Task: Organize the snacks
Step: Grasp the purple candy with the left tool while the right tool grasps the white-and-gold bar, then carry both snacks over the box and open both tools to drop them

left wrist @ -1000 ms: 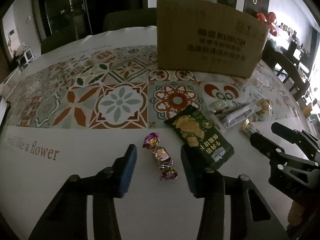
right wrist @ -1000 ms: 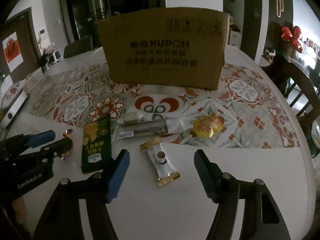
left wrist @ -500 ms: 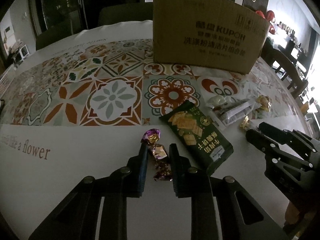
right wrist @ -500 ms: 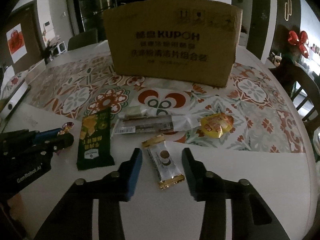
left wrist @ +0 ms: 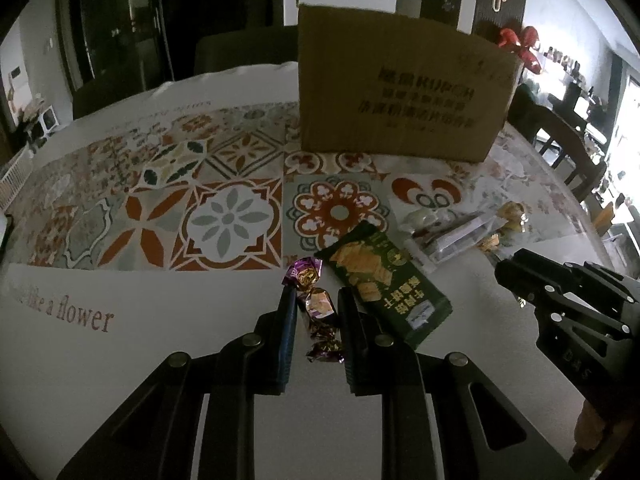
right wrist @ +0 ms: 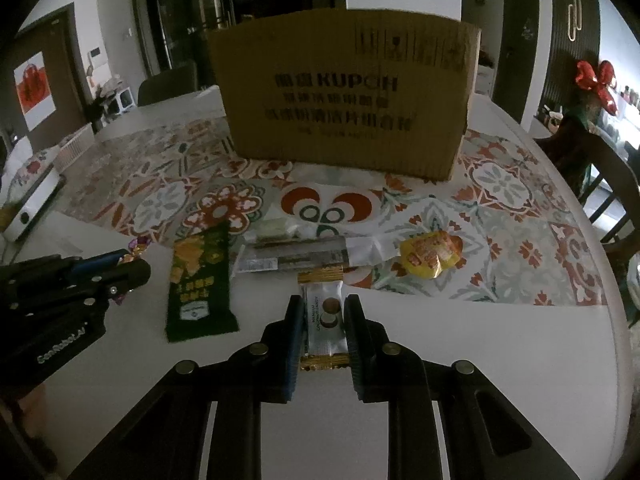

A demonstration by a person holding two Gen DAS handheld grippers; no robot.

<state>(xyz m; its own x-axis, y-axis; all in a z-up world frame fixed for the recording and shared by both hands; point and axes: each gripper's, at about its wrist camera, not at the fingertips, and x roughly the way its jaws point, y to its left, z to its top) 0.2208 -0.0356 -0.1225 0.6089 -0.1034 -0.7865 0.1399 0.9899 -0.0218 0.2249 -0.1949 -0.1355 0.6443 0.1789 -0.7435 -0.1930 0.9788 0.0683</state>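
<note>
I have left hand-held gripper (left wrist: 316, 316) clamped on purple candy strip (left wrist: 318, 312), right hand-held gripper (right wrist: 323, 318) clamped on white snack bar (right wrist: 325, 320). Both snacks low on desk (right wrist: 460, 344), likely bound for cardboard box (right wrist: 348, 100) behind. 2 side grips keep wrappers flat.

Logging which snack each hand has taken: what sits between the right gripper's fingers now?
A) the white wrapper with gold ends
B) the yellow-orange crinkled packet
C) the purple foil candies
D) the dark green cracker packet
A: in the right wrist view the right gripper has its fingers closed against the sides of the white snack wrapper with gold ends; the dark green cracker packet lies apart, to its left.
</note>
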